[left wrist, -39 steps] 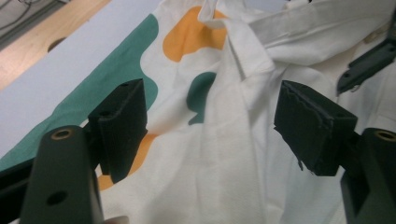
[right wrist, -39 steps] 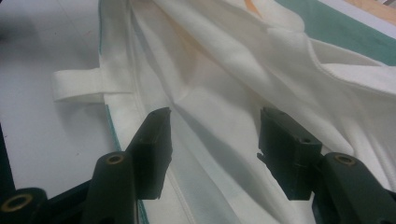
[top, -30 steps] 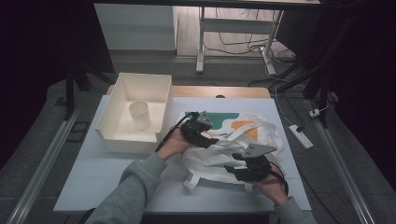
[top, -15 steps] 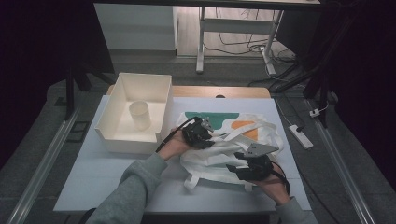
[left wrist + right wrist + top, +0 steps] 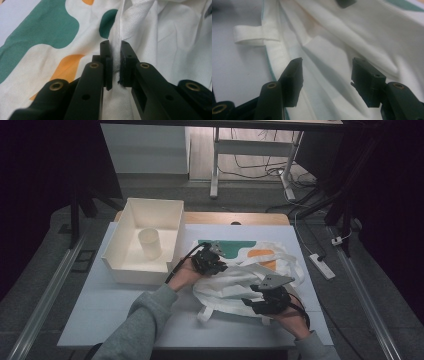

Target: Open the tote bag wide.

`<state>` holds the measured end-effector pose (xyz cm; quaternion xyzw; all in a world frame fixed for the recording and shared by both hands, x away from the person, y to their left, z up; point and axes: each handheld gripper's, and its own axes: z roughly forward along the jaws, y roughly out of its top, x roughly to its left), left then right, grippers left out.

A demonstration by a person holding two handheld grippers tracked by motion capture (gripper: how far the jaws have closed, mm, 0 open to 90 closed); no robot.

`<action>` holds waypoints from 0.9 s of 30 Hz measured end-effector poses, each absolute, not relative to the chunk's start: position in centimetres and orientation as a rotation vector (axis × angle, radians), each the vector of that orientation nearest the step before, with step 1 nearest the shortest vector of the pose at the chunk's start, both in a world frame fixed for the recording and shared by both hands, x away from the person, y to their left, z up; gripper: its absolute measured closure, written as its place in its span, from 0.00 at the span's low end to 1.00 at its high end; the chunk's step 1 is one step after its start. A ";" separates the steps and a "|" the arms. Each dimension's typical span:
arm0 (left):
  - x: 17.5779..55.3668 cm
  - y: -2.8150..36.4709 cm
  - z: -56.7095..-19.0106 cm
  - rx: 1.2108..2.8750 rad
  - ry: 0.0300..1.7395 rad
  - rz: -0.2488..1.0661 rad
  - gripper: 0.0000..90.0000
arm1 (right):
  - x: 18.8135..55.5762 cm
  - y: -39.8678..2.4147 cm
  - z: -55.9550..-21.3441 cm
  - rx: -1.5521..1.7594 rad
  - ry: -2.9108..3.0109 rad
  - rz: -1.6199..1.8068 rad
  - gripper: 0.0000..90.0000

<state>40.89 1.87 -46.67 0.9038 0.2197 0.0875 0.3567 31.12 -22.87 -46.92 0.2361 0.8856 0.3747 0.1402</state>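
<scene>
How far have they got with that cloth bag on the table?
Early days, I think. Done: the left gripper has just closed its jaws on a fold of the white cloth bag. In hand: the right gripper hovers open over the bag's near edge. Left: the bag lies crumpled, and the white bin holds only a cup.

High view: fixed above the near table [image 5: 100,320] edge, facing forward and down; far off. Both claw views ride close along their jaws; all share the white bag [image 5: 230,282].
</scene>
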 end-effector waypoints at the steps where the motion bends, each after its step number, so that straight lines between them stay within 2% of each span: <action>1: 40.9 1.9 -46.6 2.327 0.572 0.225 0.92 | 31.1 -22.6 -47.1 0.670 2.572 1.076 0.47; 11: 40.9 2.1 -46.6 2.300 0.596 0.245 0.92 | 30.2 -19.0 -48.9 0.546 2.706 0.989 0.42; 22: 41.2 2.5 -46.8 2.251 0.641 0.232 0.92 | 30.5 -18.0 -50.5 0.556 2.781 0.881 0.28; 27: 41.2 2.7 -46.8 2.231 0.654 0.230 0.92 | 30.3 -18.0 -50.6 0.550 2.781 0.854 0.28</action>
